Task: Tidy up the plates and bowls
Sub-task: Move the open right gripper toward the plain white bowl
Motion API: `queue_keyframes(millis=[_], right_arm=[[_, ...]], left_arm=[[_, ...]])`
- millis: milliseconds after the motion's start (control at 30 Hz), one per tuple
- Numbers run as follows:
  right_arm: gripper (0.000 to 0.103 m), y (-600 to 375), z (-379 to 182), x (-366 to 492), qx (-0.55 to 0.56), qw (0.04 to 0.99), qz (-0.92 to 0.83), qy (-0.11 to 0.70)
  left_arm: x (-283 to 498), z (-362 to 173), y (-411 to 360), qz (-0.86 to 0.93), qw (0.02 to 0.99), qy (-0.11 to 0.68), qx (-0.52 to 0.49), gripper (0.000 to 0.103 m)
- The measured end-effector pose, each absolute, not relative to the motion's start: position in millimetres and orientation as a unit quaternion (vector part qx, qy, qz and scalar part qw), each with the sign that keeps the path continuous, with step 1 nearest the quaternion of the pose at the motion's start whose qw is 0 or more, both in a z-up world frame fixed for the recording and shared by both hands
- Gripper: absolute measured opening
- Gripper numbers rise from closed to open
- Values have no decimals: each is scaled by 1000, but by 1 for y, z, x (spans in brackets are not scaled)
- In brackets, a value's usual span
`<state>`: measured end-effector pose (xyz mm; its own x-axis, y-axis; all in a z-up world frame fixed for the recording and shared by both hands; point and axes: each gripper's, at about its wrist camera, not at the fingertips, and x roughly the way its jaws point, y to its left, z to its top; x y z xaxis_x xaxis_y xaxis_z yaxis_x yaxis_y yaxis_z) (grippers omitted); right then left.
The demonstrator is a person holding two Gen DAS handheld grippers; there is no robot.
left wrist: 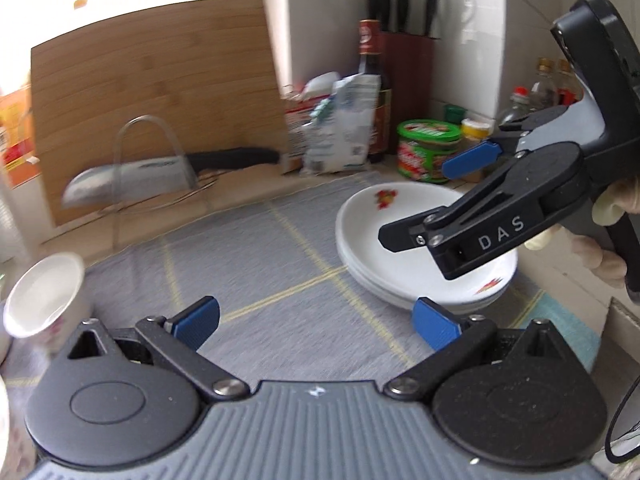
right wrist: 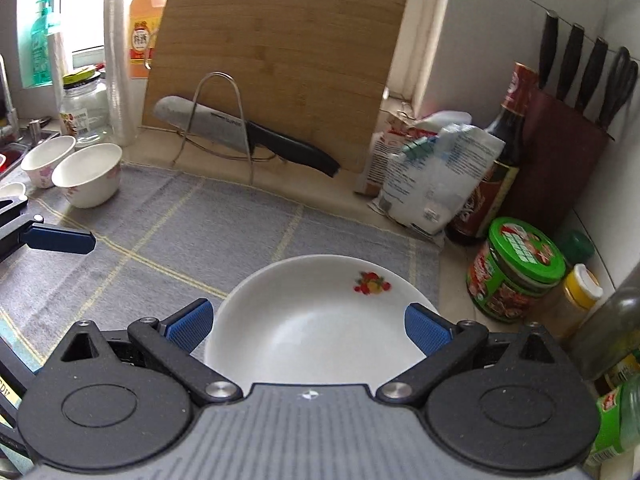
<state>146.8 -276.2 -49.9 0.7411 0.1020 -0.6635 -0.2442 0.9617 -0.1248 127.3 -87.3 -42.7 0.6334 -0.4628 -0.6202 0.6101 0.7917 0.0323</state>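
Both tools are spread wide and grip nothing. Right tool (right wrist: 308, 322) hangs just over the near rim of the plates (right wrist: 312, 320), blue pads either side of the top plate, not touching it that I can see. Left tool (left wrist: 316, 320) hovers above the grey mat (left wrist: 256, 264), its right pad close to the plates. They are stacked on the mat's right side. Two bowls (right wrist: 86, 174) stand at the mat's far left corner, before a cutting board (right wrist: 276, 68) and knife (right wrist: 240, 132) on the worktop.
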Motion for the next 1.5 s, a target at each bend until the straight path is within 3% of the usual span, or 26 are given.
queue_keyframes(millis=[833,1500], right_arm=[[103,-70,-58,154,-144,895,192,376],[103,0,-59,164,-167,885,173,398]], left_arm=[[109,-85,136,-174,903,383,84,102],[130,-102,177,-225,907,346,90,103]])
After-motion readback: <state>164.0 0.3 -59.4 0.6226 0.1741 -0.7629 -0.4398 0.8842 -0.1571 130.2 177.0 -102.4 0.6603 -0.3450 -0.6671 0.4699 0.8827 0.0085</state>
